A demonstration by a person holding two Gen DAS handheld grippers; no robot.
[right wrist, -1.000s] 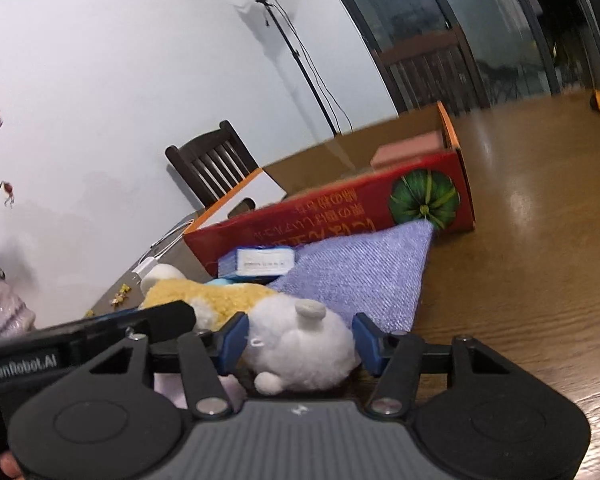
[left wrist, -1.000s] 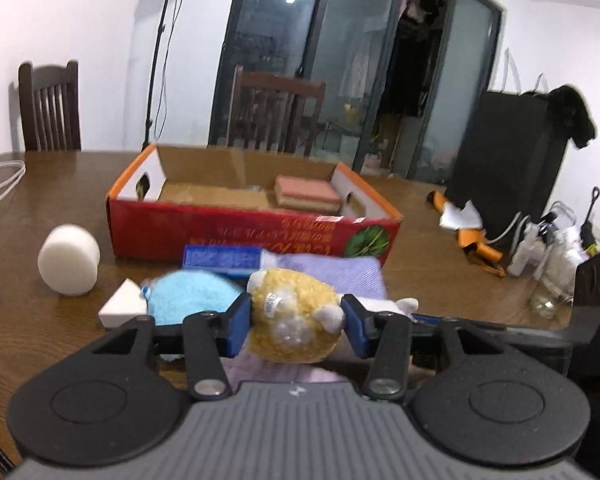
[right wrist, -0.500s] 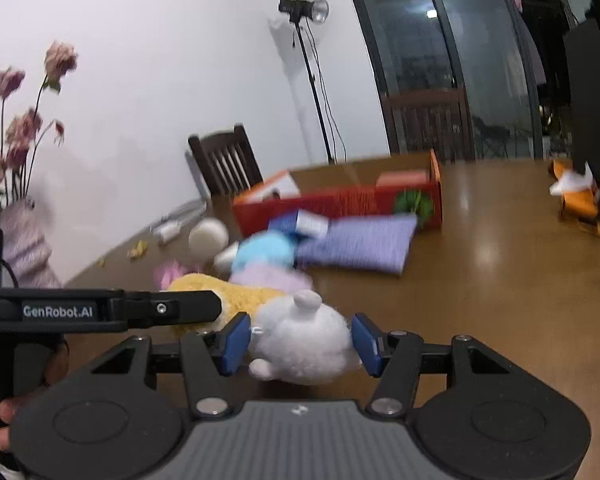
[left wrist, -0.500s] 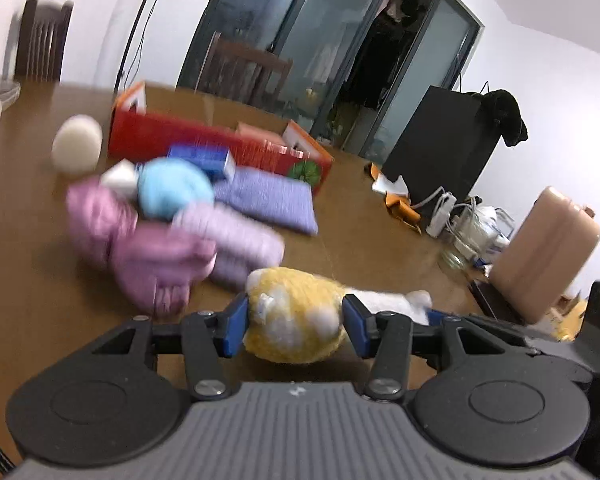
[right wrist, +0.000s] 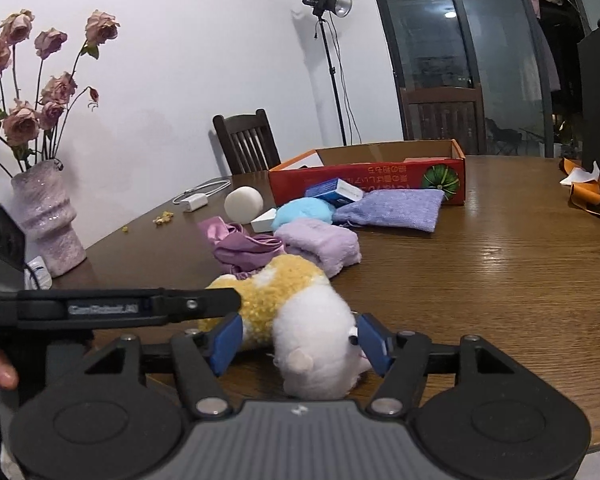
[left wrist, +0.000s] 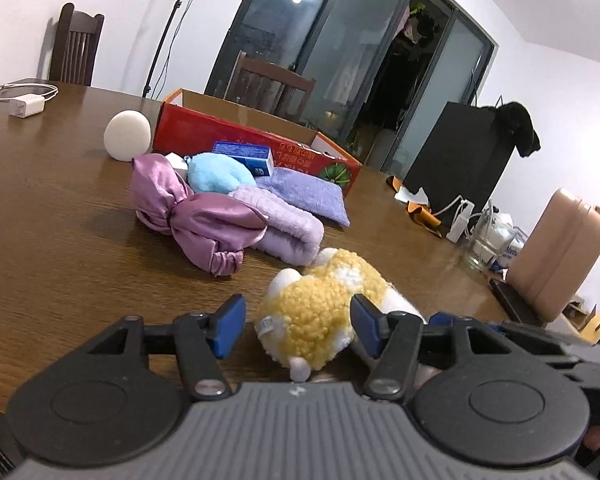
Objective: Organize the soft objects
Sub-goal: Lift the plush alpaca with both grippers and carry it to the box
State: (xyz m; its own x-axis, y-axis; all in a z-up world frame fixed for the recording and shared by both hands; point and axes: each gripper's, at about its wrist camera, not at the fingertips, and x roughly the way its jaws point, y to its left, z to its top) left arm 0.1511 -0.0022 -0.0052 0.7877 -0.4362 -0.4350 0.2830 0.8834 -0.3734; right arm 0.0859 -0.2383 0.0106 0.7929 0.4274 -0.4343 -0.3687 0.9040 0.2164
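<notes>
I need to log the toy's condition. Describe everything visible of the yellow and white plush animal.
The yellow and white plush animal is curly fleece, its body yellow with white patches, its head plain white with a small ear and a dark bead eye. It lies on its side on the brown wooden table. The left gripper and right gripper have just been opening around it, and gaps show beside their blue pads.

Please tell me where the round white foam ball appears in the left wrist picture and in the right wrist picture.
Left wrist: the round white foam ball is upper left, just left of the red cardboard box.
Right wrist: the ball is centre, again left of the box.
Shared landmark: the box.
</notes>
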